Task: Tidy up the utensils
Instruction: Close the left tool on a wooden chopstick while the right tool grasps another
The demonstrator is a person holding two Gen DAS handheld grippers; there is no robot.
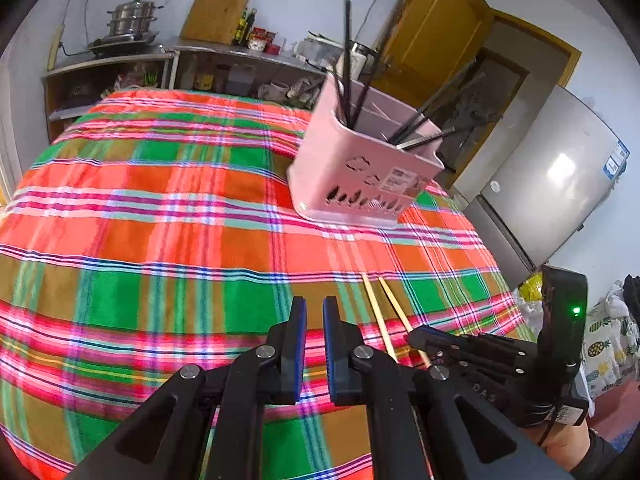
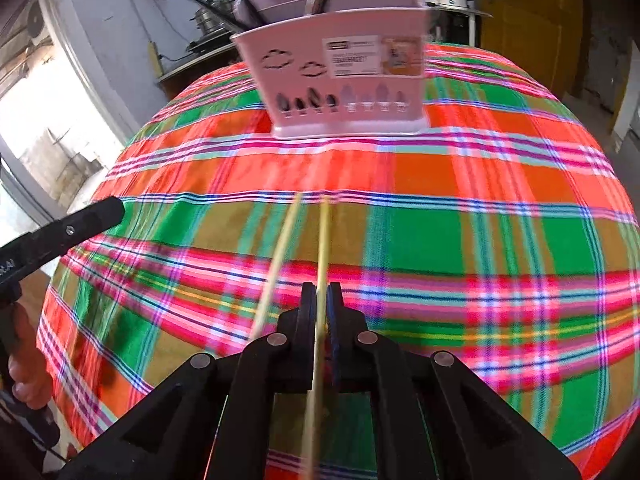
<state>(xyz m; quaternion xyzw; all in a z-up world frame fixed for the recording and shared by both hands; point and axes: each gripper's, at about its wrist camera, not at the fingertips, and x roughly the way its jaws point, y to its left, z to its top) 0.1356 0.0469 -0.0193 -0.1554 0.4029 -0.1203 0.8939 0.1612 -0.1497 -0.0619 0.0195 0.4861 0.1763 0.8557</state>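
Two pale wooden chopsticks lie side by side on the tabletop [image 2: 500, 184], which is covered by a plaid cloth [image 1: 140, 208] of red, green and orange squares. One chopstick [image 2: 322, 248] runs between the blue-padded fingers of the right hand-held gripper [image 2: 321, 300], whose jaws are pressed together on it, pinching the stick along its length; the other chopstick [image 2: 280, 256] lies free on the cloth just to the left of that one and is motion-blurred in the right wrist view. In the left wrist view the same pair [image 1: 384, 312] appears near the cloth's edge, with the right hand-held gripper at its near end. Left hand-held gripper [image 1: 315, 312]: jaws drawn nearly together with only a narrow gap, nothing between them, hovering over the cloth just beside the pair. Farther back on the tabletop stands a pink plastic utensil holder [image 1: 360, 172] with cloud-shaped cut-outs and a label on its front wall; several dark chopsticks [image 1: 347, 60] stand and lean inside its compartments. Background: a shelf unit [image 1: 108, 76] bearing a steel pot [image 1: 132, 16], a yellow door [image 1: 436, 28] and a grey refrigerator [image 1: 552, 184].
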